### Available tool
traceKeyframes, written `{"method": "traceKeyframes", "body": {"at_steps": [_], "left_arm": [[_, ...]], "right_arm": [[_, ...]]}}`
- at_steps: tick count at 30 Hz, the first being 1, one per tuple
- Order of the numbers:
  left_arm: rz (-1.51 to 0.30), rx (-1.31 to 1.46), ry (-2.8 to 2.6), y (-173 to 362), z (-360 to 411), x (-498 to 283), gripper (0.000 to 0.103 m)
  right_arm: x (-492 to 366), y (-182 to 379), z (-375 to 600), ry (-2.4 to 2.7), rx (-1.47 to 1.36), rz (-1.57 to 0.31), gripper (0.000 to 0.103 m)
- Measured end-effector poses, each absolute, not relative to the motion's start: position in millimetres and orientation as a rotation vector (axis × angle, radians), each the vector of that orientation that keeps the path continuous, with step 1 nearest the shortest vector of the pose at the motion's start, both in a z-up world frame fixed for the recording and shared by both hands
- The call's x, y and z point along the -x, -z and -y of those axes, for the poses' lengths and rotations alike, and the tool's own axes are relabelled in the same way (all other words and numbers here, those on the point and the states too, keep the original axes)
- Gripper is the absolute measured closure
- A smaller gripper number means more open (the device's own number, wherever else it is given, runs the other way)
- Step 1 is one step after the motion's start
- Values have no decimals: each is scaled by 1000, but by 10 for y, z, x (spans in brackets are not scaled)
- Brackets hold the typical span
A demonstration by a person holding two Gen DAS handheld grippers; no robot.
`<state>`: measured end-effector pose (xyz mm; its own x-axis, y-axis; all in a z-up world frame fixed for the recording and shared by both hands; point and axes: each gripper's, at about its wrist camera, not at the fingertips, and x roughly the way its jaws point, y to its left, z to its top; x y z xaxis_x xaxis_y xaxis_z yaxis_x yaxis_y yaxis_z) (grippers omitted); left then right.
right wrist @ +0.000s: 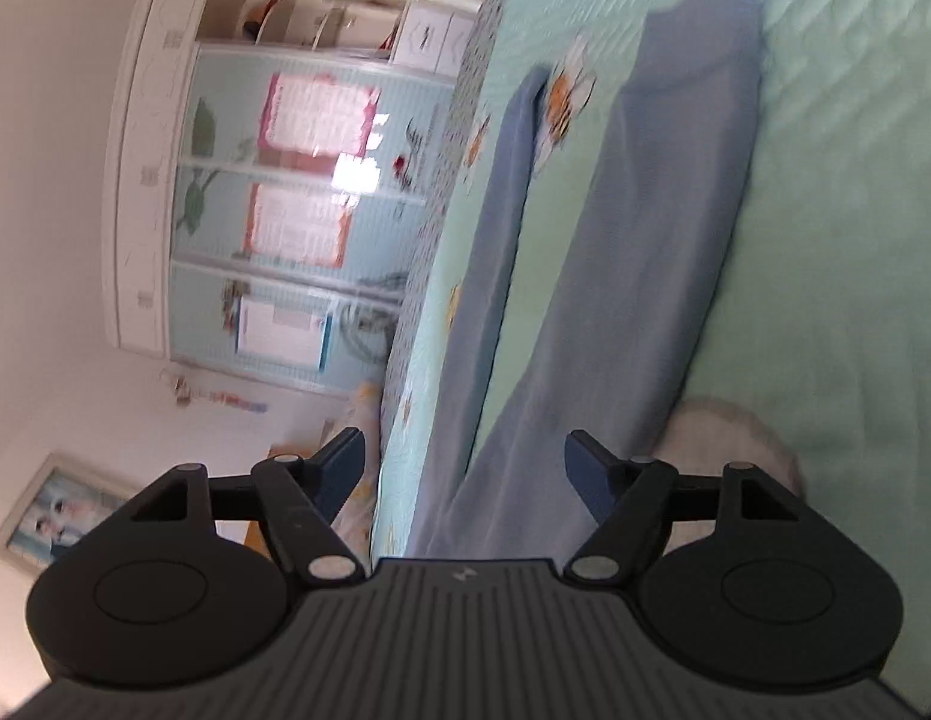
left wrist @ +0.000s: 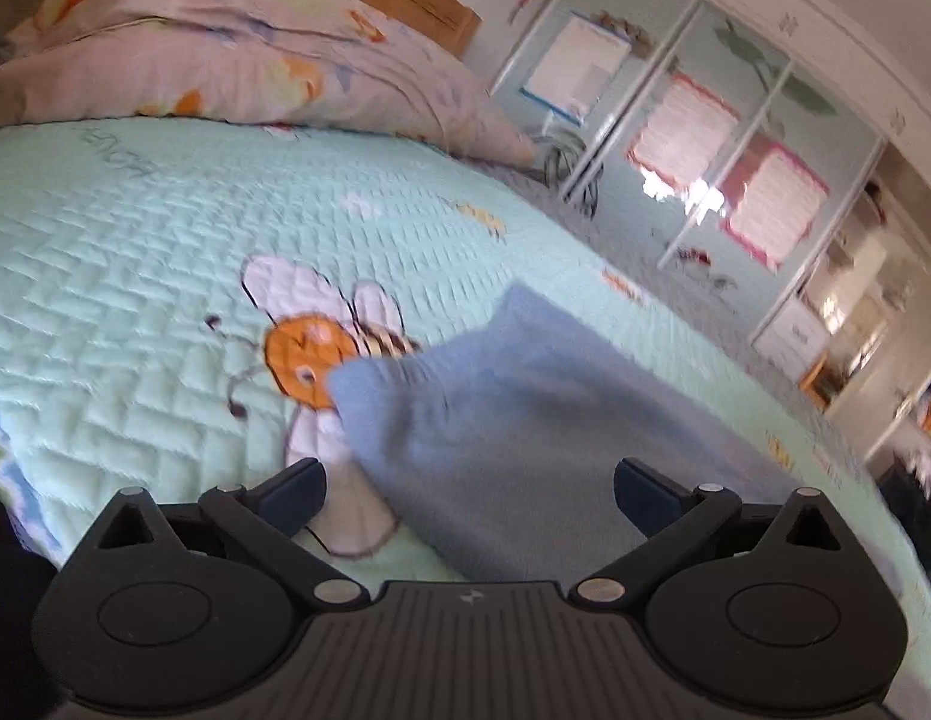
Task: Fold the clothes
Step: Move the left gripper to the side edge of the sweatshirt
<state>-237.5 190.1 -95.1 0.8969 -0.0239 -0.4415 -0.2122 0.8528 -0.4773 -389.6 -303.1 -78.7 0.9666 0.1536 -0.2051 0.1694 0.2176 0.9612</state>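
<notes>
Left wrist view: left gripper (left wrist: 470, 495) angled slightly down over the bed, jaws wide apart, gripping nothing. Blue garment (left wrist: 495, 438) lying on the mint quilt (left wrist: 135, 228), just ahead, running toward 1 o'clock. Floral pillow (left wrist: 237, 54) at 11 o'clock, wardrobe (left wrist: 705, 138) at 2 o'clock.

Right wrist view: right gripper (right wrist: 465, 474) rolled sideways, jaws spread, empty. Garment (right wrist: 645, 240) stretching toward 1 o'clock in two long strips. Framed picture (right wrist: 51, 510) at 8 o'clock.
</notes>
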Motion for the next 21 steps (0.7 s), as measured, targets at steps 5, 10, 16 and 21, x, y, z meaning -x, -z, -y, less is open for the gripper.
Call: {"method": "traceKeyframes", "body": {"at_steps": [5, 10, 16, 21], "left_arm": [[-437, 532, -67, 733, -2086, 2271, 1], [-530, 454, 154, 511, -2234, 1675, 1], [-657, 561, 299, 804, -2508, 1479, 12], [-596, 691, 435, 946, -2761, 1656, 12]], "right_arm": [[3873, 829, 2742, -35, -1319, -359, 28], [3876, 880, 2637, -29, -1325, -378, 29], [3951, 851, 2631, -19, -1348, -357, 29], [3938, 913, 2645, 12, -1353, -358, 29]]}}
